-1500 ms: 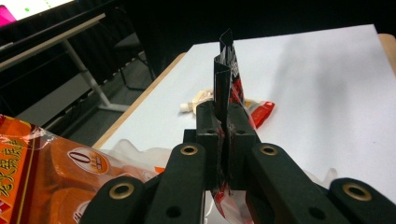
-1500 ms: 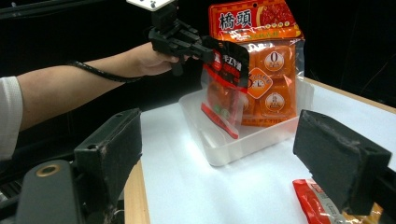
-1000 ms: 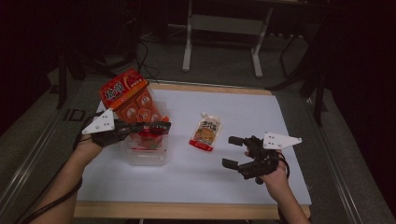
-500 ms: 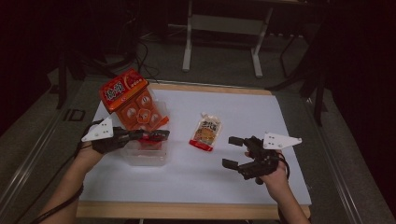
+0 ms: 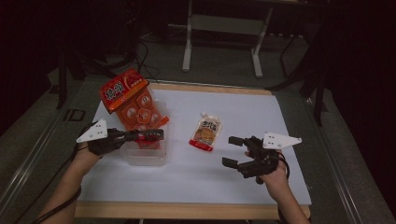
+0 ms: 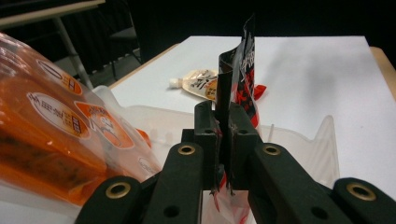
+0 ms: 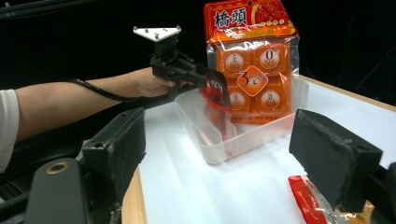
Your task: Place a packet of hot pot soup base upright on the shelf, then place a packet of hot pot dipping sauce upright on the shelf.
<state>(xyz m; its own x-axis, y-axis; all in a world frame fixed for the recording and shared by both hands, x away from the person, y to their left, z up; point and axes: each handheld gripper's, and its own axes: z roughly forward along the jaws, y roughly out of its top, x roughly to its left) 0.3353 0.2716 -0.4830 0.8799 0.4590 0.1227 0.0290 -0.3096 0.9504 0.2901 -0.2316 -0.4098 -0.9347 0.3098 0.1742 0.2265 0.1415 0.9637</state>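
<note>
Nearest, the right gripper (image 5: 233,151) waits over the desk (image 5: 280,112), fingers wide apart, holding nothing; the left gripper (image 5: 156,136) pinches a red-black sachet (image 6: 245,88) tightly, upright, long axis vertical, above the clear tub (image 5: 144,156); next, likely lower and let go; behind, the orange pack (image 5: 133,105) leans in the tub.

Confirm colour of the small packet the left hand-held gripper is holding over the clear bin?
Red and black small flat packet, clearest in the right gripper view.

The big snack bag (image 5: 134,105) is orange with a red top. The small packet (image 7: 215,93) is black and red. The tabletop (image 5: 243,116) is white.
</note>
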